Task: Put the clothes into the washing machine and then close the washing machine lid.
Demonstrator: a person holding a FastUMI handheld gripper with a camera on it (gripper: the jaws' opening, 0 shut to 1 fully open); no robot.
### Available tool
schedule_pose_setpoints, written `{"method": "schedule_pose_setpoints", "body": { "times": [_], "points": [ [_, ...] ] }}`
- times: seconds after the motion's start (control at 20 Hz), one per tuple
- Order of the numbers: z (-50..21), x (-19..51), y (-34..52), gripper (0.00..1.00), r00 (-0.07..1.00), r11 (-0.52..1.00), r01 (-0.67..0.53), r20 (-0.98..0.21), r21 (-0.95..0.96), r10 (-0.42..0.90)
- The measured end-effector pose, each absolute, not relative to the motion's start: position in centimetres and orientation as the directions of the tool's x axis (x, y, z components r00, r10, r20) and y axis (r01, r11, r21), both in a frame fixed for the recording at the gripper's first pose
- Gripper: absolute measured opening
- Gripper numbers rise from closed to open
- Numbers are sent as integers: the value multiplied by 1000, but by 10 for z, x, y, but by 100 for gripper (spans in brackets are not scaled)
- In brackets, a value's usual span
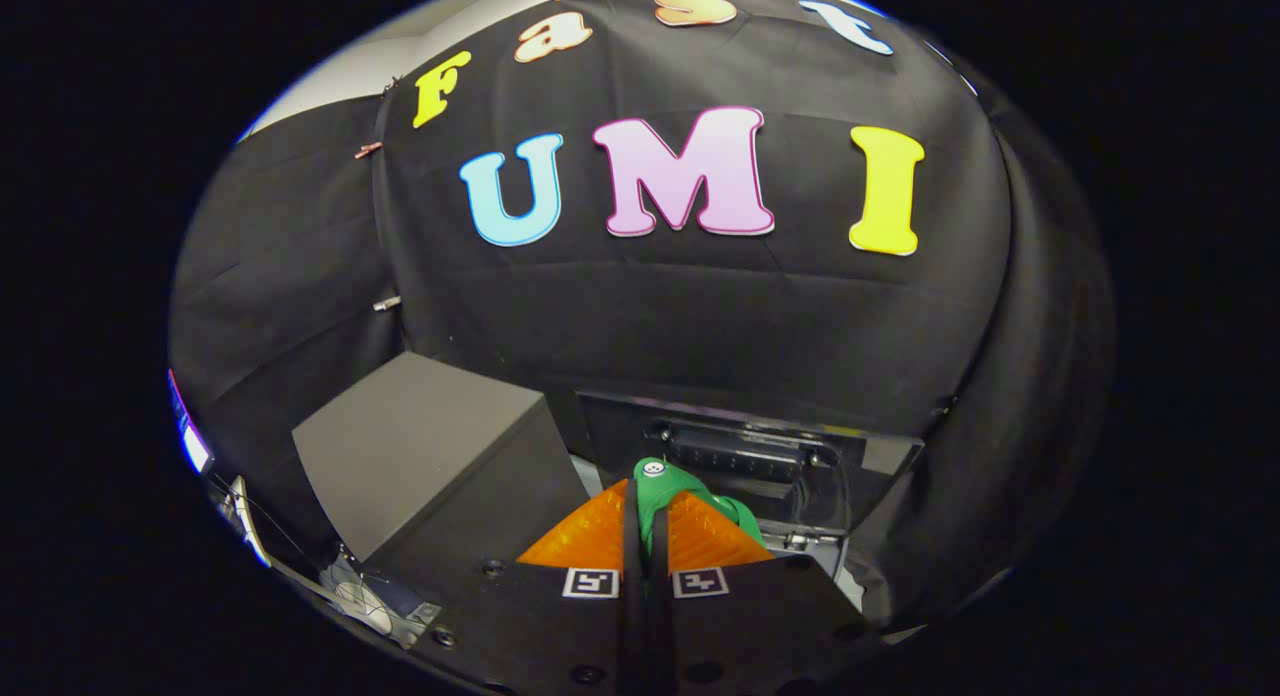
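Observation:
My gripper (645,521) is shut on a green garment (660,488), which is pinched between the two fingers and bulges out above and to the right of the fingertips (700,536). A small white button or tag shows on the cloth's top. Just beyond the fingers stands the washing machine (890,451), its dark lid (740,431) raised upright at the back with hinges and a ribbed underside showing. The opening below the garment is mostly hidden by the fingers.
A dark grey box (420,456) stands close to the left of the fingers, beside the machine. Black cloth walls the booth behind and on both sides. Some small clutter (370,601) lies low to the left of the box.

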State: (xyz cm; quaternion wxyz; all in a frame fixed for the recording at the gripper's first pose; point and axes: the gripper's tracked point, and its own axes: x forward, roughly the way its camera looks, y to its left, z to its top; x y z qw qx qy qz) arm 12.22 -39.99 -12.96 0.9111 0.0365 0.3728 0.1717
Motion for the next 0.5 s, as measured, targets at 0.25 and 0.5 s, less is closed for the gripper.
{"method": "schedule_pose_setpoints", "body": {
  "times": [0.25,0.5],
  "points": [
    [-139,123,-418,5,674,949,-259,-670,179,310],
    [-152,129,-430,5,680,957,-244,-676,157,284]
  ]
}}
